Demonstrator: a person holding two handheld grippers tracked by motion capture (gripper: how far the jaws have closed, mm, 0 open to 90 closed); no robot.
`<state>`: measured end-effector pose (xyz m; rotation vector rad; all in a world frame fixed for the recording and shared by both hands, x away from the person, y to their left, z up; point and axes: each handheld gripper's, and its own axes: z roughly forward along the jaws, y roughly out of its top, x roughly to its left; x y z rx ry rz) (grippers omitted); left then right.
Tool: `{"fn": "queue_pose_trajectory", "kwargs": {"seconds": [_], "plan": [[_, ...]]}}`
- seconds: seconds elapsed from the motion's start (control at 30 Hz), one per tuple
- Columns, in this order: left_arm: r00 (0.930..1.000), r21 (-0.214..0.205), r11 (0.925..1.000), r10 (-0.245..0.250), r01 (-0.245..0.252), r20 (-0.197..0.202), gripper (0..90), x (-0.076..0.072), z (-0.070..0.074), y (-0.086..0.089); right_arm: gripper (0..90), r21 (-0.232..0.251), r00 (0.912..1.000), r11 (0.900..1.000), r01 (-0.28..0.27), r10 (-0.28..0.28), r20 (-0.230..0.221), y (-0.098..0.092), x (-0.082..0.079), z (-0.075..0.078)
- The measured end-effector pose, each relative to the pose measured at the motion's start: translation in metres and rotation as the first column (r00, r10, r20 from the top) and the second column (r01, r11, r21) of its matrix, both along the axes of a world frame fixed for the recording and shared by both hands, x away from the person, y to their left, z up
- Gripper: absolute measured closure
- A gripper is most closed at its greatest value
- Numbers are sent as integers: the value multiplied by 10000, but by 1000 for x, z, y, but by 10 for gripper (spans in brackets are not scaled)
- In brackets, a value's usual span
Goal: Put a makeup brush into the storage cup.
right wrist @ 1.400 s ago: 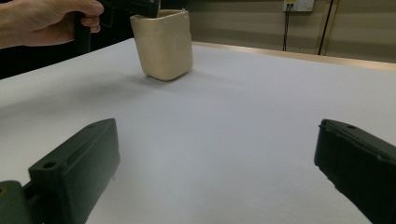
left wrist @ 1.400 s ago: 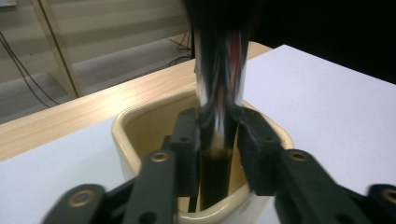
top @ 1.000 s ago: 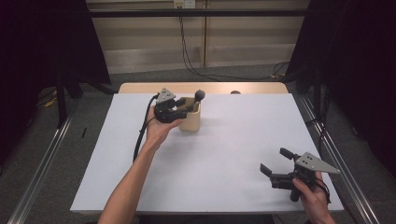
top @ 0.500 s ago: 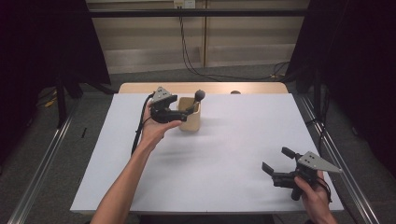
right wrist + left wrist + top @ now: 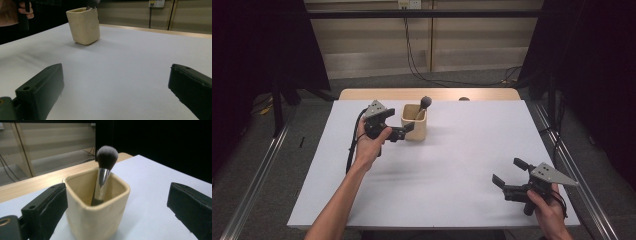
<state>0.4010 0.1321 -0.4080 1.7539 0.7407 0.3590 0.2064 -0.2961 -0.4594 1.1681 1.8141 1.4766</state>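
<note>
Two grippers work over a white table (image 5: 432, 190), and both have their jaws spread wide with nothing between them. A cream cup (image 5: 414, 122) stands near the far edge of the table, a little left of the middle, with a brush (image 5: 424, 105) propped inside it, bristles up and handle leaning on the rim. The left gripper (image 5: 404, 132) is held level at the cup's left side, its jaws reaching toward the wall; in the left gripper view the cup (image 5: 96, 207) sits between the jaws but nearer the left one, and I cannot tell whether that jaw touches it. That spread fits a hold on the whole cup, or steadying it, more than pinching the thin brush (image 5: 105, 170). The right gripper (image 5: 508, 176) waits low near the near right corner, well apart from the cup, pointed across the bare table toward it (image 5: 83, 25), likely parked out of the way
</note>
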Motion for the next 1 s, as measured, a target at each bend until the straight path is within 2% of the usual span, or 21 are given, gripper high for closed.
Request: {"fn": "queue_pose_trajectory", "kwargs": {"seconds": [0.13,0.2,0.37,0.5,0.73,0.87,0.93,1.0], "plan": [[9997,-38,9997,229,-229,19,29,-4,2,9,0,-37,10000,10000,34,-34,19,0,-1,1],[9994,114,9995,297,-299,170,30,-9,3,12,0,-24,10000,10000,75,-75,17,0,-1,1],[9990,329,9987,387,-393,204,39,-20,5,19,0,-53,9999,9999,101,-101,6,-1,-1,1],[9986,172,9986,496,-499,194,36,-26,8,23,1,-87,9999,9999,103,-103,31,-1,-1,1],[9983,160,9992,355,-362,461,35,-42,11,30,0,-99,10000,9999,93,-93,27,-1,-1,1],[9995,247,9996,151,-158,280,42,-50,6,33,0,-89,10000,9999,92,-92,15,-1,-2,1],[9988,379,9986,344,-356,336,42,-56,5,37,0,-58,9999,9999,112,-112,8,-1,-1,1],[9988,220,9990,381,-388,296,43,-60,3,40,0,-107,9999,9999,109,-109,33,-1,-2,1]]}}
